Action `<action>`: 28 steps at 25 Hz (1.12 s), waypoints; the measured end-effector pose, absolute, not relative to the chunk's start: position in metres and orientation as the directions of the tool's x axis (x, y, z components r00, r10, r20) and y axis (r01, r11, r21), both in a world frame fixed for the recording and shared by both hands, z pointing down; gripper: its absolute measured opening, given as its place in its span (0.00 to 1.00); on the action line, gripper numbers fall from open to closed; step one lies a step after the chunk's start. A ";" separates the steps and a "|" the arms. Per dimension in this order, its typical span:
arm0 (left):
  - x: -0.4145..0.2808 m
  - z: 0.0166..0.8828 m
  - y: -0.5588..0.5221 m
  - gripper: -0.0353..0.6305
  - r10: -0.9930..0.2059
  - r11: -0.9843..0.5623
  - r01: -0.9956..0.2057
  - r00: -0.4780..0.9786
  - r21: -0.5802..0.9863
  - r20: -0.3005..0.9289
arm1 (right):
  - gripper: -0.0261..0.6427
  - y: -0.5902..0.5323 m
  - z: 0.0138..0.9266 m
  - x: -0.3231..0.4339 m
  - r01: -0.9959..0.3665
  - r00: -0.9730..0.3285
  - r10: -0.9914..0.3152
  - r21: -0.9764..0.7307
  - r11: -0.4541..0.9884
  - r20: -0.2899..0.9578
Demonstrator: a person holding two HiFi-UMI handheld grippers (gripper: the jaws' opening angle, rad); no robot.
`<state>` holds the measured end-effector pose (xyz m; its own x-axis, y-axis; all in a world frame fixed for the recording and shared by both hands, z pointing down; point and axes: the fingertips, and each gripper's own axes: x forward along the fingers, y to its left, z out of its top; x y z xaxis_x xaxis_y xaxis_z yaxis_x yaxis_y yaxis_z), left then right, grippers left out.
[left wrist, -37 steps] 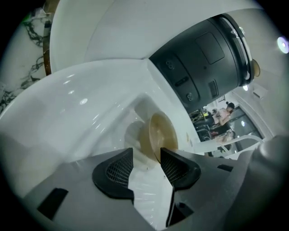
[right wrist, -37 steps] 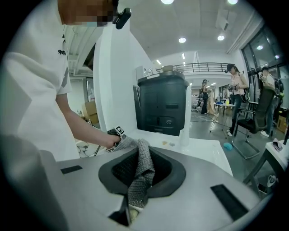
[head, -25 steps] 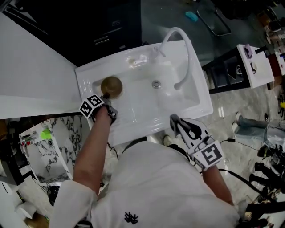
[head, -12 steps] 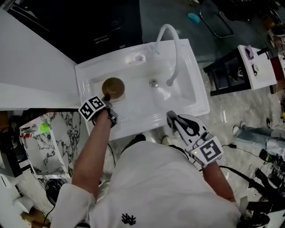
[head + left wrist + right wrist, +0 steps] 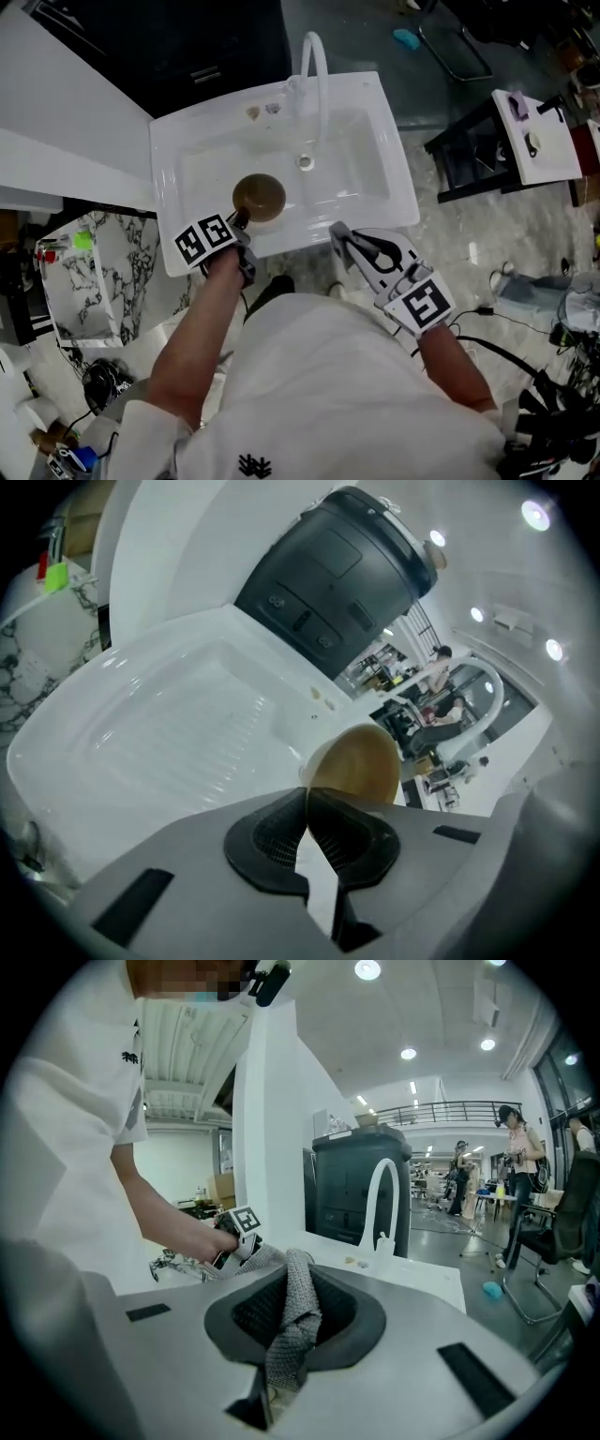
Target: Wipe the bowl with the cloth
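Note:
A brown bowl (image 5: 260, 196) hangs tilted over the near left part of the white sink (image 5: 375, 112). My left gripper (image 5: 239, 221) is shut on its near rim. In the left gripper view the jaws (image 5: 307, 799) pinch the rim, with the bowl (image 5: 361, 761) just beyond them and the sink's ribbed drainboard (image 5: 178, 733) below. My right gripper (image 5: 337, 234) hovers at the sink's near right edge, close to the bowl. It is shut on a grey knitted cloth (image 5: 291, 1326), which stands up between the jaws (image 5: 295, 1274).
The arched white faucet (image 5: 314, 66) rises at the sink's far edge, above the drain (image 5: 305, 162). A dark cabinet (image 5: 187, 47) stands behind the sink. A marbled shelf (image 5: 94, 281) is at the left, a small table (image 5: 539, 131) at the right, and cables (image 5: 525, 375) lie on the floor.
My left gripper has carried the bowl up off the left drainboard and rightward toward the sink's middle. The right gripper with the cloth has shifted left, nearer the bowl.

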<state>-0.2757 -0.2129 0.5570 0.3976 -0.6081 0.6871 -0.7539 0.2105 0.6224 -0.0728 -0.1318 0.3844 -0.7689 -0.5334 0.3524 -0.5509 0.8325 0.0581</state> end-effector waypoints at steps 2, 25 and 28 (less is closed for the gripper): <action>-0.254 0.548 -0.196 0.08 -0.601 0.186 -0.770 0.401 0.610 0.691 | 0.09 -0.122 0.386 -0.067 -0.532 -0.777 -0.519 0.069 0.844 0.355; -0.082 0.490 -0.086 0.08 -0.574 -0.022 -0.848 0.444 0.529 0.688 | 0.09 -0.068 0.468 -0.018 -0.374 -0.576 -0.526 0.371 0.850 0.626; -0.075 0.487 -0.082 0.08 -0.567 -0.057 -0.863 0.442 0.502 0.695 | 0.09 -0.060 0.475 -0.019 -0.339 -0.548 -0.509 0.379 0.861 0.664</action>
